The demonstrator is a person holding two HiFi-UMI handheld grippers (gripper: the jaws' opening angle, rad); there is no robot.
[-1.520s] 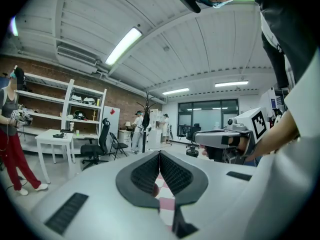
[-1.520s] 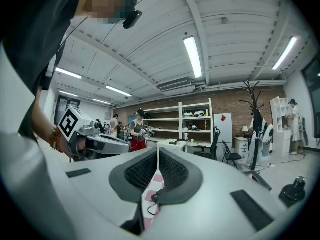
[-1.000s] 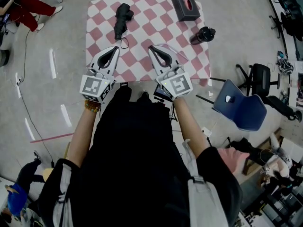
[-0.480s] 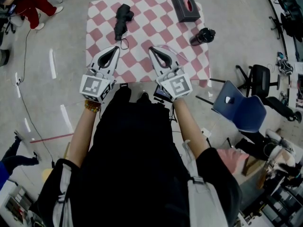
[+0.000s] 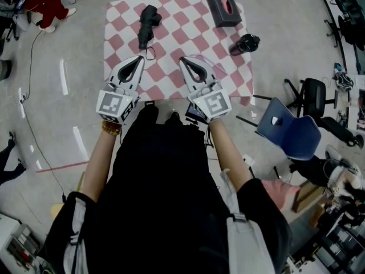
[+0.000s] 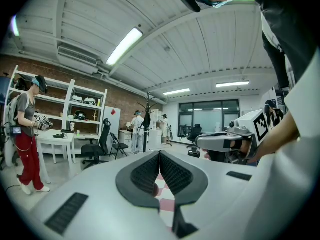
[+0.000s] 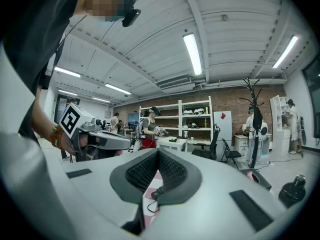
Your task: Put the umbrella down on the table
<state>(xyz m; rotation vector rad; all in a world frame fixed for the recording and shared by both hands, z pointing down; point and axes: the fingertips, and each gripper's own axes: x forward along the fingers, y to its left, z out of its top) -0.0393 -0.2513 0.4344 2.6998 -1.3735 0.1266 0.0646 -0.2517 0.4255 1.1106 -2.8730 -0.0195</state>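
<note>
The folded black umbrella (image 5: 147, 25) lies on the pink-and-white checked table (image 5: 177, 39) at its far left, its thin wrist strap (image 5: 149, 52) trailing toward me. Both grippers hover side by side over the table's near edge, apart from the umbrella. My left gripper (image 5: 138, 58) is shut and empty, just short of the strap; its jaws meet tip to tip in the left gripper view (image 6: 159, 153). My right gripper (image 5: 184, 58) is shut too, with nothing held (image 7: 158, 151). Each gripper shows in the other's view: the right gripper (image 6: 232, 140), the left gripper (image 7: 95, 137).
A black tissue box (image 5: 223, 7) stands at the table's far right, and a black bottle (image 5: 244, 43) lies near the right edge. A blue chair (image 5: 288, 133) is on the floor to the right. People stand around the room's edges.
Neither gripper nor the umbrella has moved. Only bystanders at the left edge of the head view have shifted.
</note>
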